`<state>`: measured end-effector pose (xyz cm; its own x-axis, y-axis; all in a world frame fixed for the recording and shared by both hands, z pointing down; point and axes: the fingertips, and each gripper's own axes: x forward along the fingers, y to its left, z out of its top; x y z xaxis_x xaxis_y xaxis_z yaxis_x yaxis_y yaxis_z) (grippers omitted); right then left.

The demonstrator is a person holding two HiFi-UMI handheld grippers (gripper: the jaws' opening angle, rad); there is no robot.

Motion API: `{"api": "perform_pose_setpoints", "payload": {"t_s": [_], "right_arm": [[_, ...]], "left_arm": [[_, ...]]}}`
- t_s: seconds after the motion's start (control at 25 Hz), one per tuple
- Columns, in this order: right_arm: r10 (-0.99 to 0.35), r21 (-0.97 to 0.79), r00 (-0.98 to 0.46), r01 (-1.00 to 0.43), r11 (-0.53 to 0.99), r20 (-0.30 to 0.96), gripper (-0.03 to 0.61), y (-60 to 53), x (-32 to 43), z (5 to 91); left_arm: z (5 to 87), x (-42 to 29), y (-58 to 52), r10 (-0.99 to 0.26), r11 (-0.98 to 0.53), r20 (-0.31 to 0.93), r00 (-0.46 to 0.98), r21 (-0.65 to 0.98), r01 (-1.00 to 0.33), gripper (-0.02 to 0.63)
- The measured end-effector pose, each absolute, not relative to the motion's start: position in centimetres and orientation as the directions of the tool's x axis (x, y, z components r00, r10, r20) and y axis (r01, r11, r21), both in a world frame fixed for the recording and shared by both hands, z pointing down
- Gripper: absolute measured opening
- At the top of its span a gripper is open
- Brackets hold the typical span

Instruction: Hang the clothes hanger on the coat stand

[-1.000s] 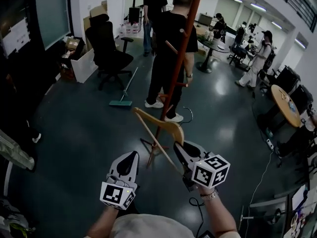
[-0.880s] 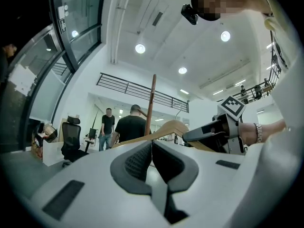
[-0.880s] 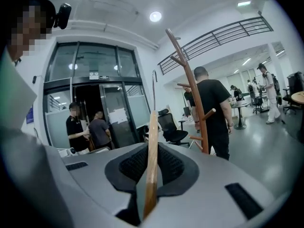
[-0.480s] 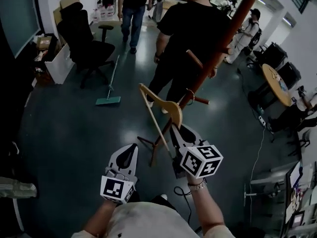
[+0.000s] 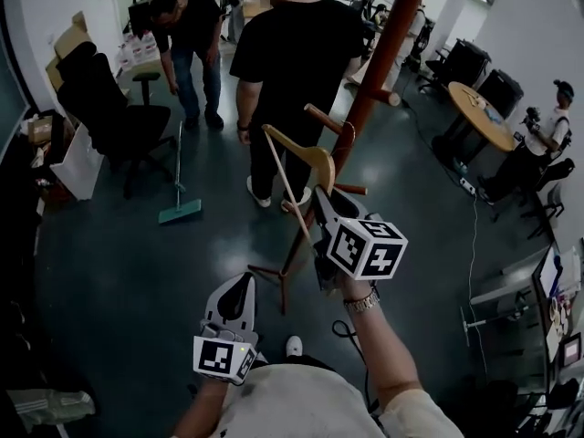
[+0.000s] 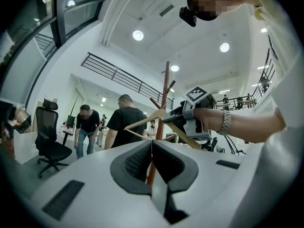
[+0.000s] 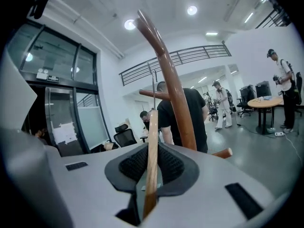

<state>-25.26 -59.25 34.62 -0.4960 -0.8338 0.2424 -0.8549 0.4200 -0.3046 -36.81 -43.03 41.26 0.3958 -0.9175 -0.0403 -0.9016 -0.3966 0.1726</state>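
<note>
The coat stand (image 5: 379,71) rises from the middle of the floor; the clothes hanger (image 5: 306,162) sits just left of its pole, beside a peg, with its lower bar between the jaws of the right hand-held gripper (image 5: 322,201) below it; the left hand-held gripper (image 5: 239,288) is lower and further left, well apart from both; a person (image 5: 292,53) stands behind the stand; an office chair (image 5: 114,108) and a floor mop (image 5: 178,190) lie to the left; a round table (image 5: 465,99) stands far right.
</note>
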Motion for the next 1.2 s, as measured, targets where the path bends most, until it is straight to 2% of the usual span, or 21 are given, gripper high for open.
{"api": "perform_pose_setpoints", "payload": {"t_s": [0.16,0.56,1.2], "right_arm": [[-0.835,-0.334,-0.478,-0.861,0.384,0.273,0.067,-61.5,-25.4,35.9],[-0.85,-0.268,-0.414,-0.903,0.337,0.325,0.069,-63.9,-25.0,38.2],[-0.889,-0.156,-0.388,-0.92,0.359,0.242,0.089,-62.3,-24.0,37.6]], "left_arm": [[41.6,-37.3,-44.5,-0.911,-0.411,-0.036,0.412,0.175,-0.895,0.012],[43.4,-37.9,-46.1,-0.895,-0.437,0.001,0.445,0.192,-0.879,0.012],[43.9,-36.0,-45.9,-0.873,-0.475,-0.001,0.487,0.216,-0.853,0.012]]}}
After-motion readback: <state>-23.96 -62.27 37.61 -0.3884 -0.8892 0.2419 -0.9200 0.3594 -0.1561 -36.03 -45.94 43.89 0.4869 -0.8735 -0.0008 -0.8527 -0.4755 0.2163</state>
